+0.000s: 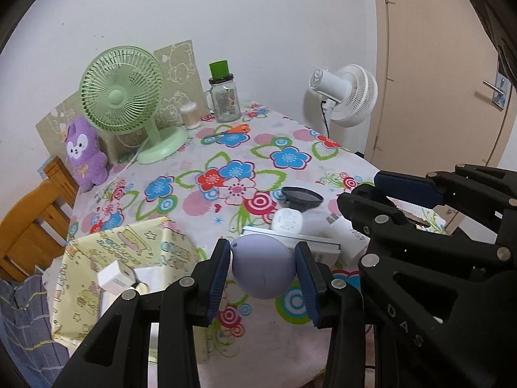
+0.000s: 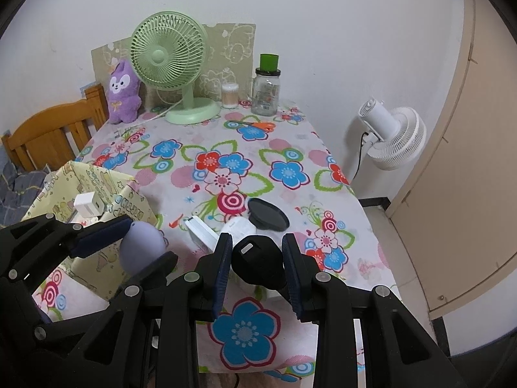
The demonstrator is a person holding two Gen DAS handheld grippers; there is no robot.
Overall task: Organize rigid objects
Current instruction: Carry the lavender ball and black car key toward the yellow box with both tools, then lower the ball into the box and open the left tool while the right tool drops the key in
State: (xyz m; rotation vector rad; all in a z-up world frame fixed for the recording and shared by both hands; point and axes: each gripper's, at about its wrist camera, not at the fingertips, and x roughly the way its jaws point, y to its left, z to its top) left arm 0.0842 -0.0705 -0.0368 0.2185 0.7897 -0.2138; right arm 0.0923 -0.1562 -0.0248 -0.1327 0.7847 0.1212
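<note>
Flower-printed cloth [image 2: 232, 161] covers a table against a white wall, with a wooden chair [image 2: 48, 135] at its left side and a beige door [image 1: 436, 80] off to the right. Along the far edge stand a green desk fan [image 2: 169, 55], a purple plush toy [image 2: 122, 92], a small tub of cotton swabs [image 2: 230, 95] and a glass jar with a green cap [image 2: 265, 87]; orange-handled scissors [image 2: 258, 126] lie just in front of the jar. A white fan [image 2: 392, 135] stands on the floor beyond the table's right edge.

The left gripper [image 1: 263, 266] is clamped on a lavender egg-shaped object [image 1: 263, 266], its blue pads pressing the two sides, held above the near part of the table. Just to its left sits a yellow cartoon-print box [image 1: 129, 245], open at the top, with a white charger cube [image 1: 114, 278] inside.

The right gripper [image 2: 257, 265] is closed tight on a black rounded object [image 2: 257, 265] with a small white patch on top, also lifted clear of the cloth. Behind both grippers, on the cloth, lie a black round dish-like piece [image 2: 268, 215], a white round-ended container [image 1: 287, 221], a flat white box [image 2: 202, 229] and a white tube [image 1: 350, 236], close together and partly hidden by the gripper fingers.
</note>
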